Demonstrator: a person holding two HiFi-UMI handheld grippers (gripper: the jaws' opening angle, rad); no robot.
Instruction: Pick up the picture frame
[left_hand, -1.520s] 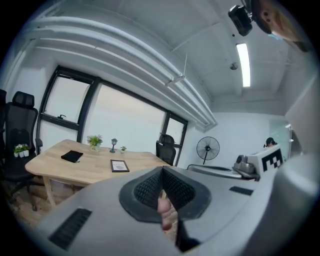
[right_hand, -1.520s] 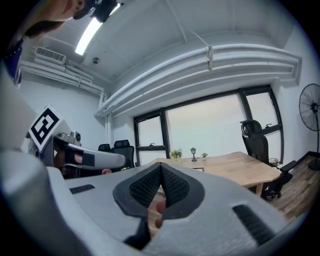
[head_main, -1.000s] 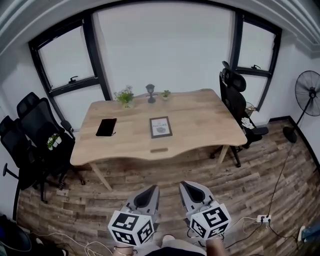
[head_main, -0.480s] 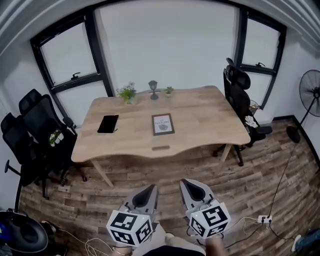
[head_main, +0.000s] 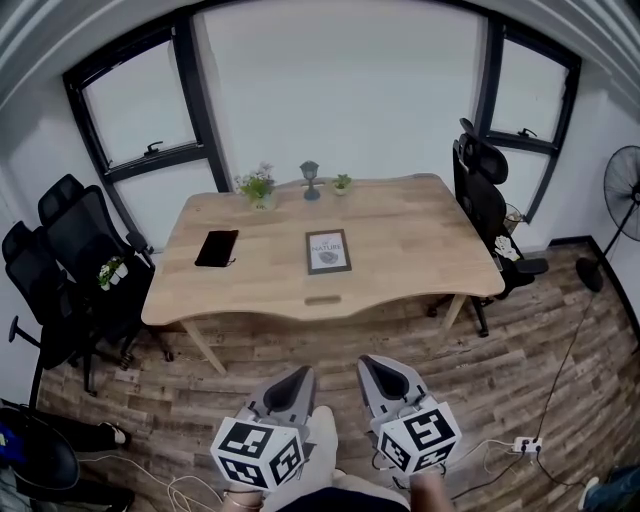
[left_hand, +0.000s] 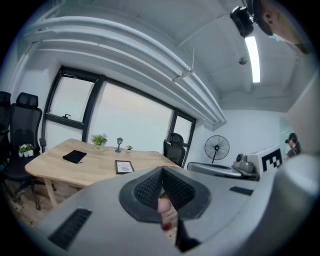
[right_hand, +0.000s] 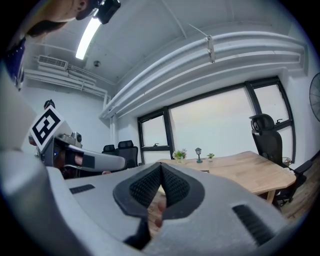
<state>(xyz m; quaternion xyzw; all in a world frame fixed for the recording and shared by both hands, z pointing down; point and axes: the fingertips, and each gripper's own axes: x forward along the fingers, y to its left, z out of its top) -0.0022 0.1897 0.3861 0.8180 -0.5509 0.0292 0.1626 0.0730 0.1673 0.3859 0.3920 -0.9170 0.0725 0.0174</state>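
The picture frame (head_main: 328, 251), dark-rimmed with a white print, lies flat near the middle of the wooden table (head_main: 420, 250); it also shows small in the left gripper view (left_hand: 123, 166). Both grippers hang low in front of me, well short of the table, over the plank floor. My left gripper (head_main: 296, 383) is shut with nothing in it, its black pads meeting (left_hand: 161, 179). My right gripper (head_main: 379, 375) is likewise shut and empty (right_hand: 161, 175). In the right gripper view the frame is hidden behind the jaws.
A black pouch (head_main: 215, 248) lies on the table's left part. Small potted plants (head_main: 257, 185) and a little lamp (head_main: 310, 178) stand along its far edge. Black office chairs (head_main: 70, 262) stand left, another (head_main: 486, 190) right. A fan (head_main: 621, 195) and floor cables (head_main: 520, 443) are at right.
The view has crept forward and turned slightly: the table sits a little higher and nearer. A leg has swung in between the grippers. Both grippers stay shut.
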